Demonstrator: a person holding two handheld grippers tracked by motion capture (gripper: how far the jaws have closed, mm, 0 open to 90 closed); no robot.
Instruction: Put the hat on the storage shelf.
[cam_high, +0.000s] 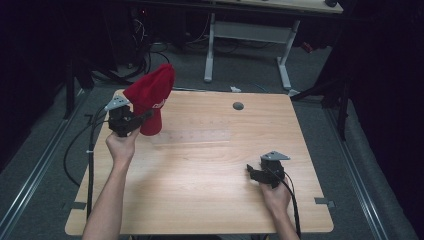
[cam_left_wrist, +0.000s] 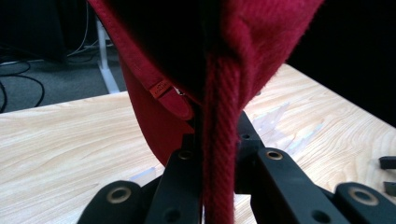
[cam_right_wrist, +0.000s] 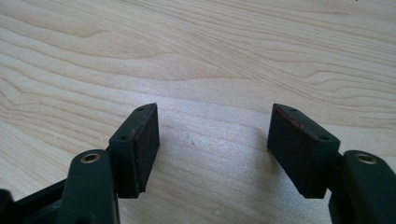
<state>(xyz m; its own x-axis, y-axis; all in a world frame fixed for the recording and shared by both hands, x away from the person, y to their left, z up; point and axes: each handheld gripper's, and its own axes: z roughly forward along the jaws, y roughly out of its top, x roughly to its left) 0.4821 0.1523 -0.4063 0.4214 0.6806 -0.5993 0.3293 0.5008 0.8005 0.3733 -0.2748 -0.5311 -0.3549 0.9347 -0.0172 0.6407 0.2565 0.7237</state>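
1. Left gripper (cam_high: 145, 116): you hold it raised over the far left part of the worktop (cam_high: 210, 165). Its jaws are closed tight on a fold of red fabric; in the left gripper view the thick ribbed edge of the cloth runs straight down between them (cam_left_wrist: 218, 186).

2. Red hat (cam_high: 151, 95): knitted, bright red, hanging and standing up from your left gripper's jaws near the worktop's far left corner. Its crown leans up and away from you, past the far edge. Whether its lower end touches the wood cannot be told. A small red tab (cam_left_wrist: 161, 87) shows on the brim in the left gripper view.

3. Right gripper (cam_high: 250, 171): you hold it low at the near right of the worktop, well apart from the hat. Its jaws stand wide apart with nothing between them; the right gripper view shows bare wood grain (cam_right_wrist: 210, 70) between the two black pads (cam_right_wrist: 147, 140).

4. Worktop: pale wood, rectangular. A small grey round disc (cam_high: 238, 106) sits near the far edge, right of centre. A faint clear strip (cam_high: 192, 136) lies across the middle, just right of the hat.

5. Surround: grey floor (cam_high: 45, 165), with a white-legged desk (cam_high: 250, 30) beyond the worktop.
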